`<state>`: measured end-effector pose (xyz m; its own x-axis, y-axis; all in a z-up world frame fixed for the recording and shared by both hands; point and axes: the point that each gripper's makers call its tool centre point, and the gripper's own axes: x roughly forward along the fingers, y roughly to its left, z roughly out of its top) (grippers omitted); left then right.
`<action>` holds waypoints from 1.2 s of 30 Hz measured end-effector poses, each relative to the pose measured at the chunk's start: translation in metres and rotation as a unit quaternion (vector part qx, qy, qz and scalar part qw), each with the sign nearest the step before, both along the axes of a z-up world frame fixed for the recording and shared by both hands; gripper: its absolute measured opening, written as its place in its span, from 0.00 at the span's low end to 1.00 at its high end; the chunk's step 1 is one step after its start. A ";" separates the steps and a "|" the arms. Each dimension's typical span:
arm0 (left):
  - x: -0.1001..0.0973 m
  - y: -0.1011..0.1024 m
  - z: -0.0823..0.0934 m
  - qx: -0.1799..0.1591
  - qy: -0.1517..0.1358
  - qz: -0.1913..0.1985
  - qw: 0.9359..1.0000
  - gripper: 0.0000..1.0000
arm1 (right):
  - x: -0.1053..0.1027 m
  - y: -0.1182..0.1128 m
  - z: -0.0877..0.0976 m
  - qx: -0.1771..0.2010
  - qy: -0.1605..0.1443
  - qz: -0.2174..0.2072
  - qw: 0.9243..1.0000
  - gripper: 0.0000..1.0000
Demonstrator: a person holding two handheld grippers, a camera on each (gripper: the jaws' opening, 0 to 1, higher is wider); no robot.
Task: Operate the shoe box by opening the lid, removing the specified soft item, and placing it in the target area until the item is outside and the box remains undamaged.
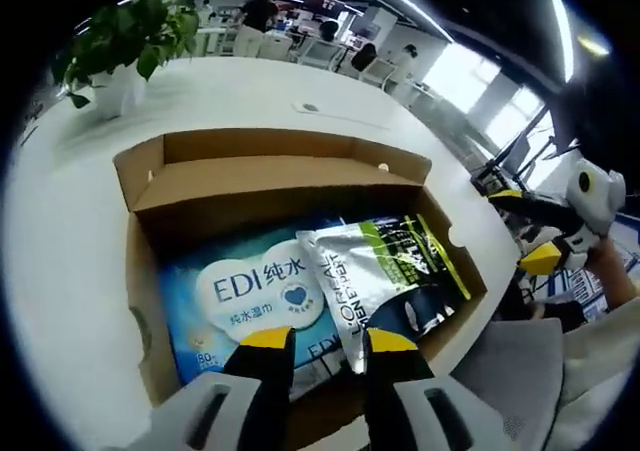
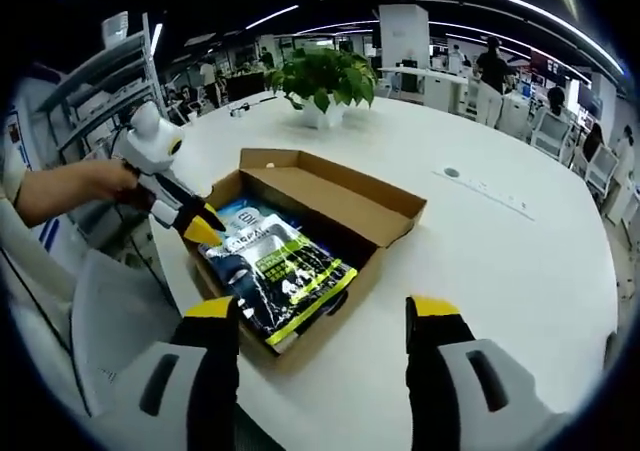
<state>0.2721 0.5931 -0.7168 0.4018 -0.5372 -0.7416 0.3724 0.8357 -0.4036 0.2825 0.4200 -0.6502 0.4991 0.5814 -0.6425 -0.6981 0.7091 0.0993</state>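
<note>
**Box open, soft packs inside, both grippers holding nothing**

While the left gripper hangs over the near edge of the shoe box, its yellow-tipped jaws stand a little apart w/ nothing between them. Left gripper view: box sits on white table, lid flap folded back on the far side. Inside lie a blue wet-wipes pack marked EDI and, partly on top of it, a silver-green pouch; pouch's near end sits just beyond the jaw tips. Right gripper comes in from the right edge, off the box, held by a hand. Potted plant far left on the table.

Right gripper view: right gripper jaws wide apart, empty, hovering over the table just short of the box. Pouch lies in the box over the wipes pack. Left gripper reaches in from the left, tips at the box's left edge beside the pouch; can't tell if touching. A hand holds it. Plant behind the box.
</note>
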 end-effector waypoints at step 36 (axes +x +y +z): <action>-0.004 -0.021 -0.001 -0.080 0.019 0.009 0.997 0.00 | -0.017 0.023 -0.021 0.041 0.052 -0.007 0.998 0.56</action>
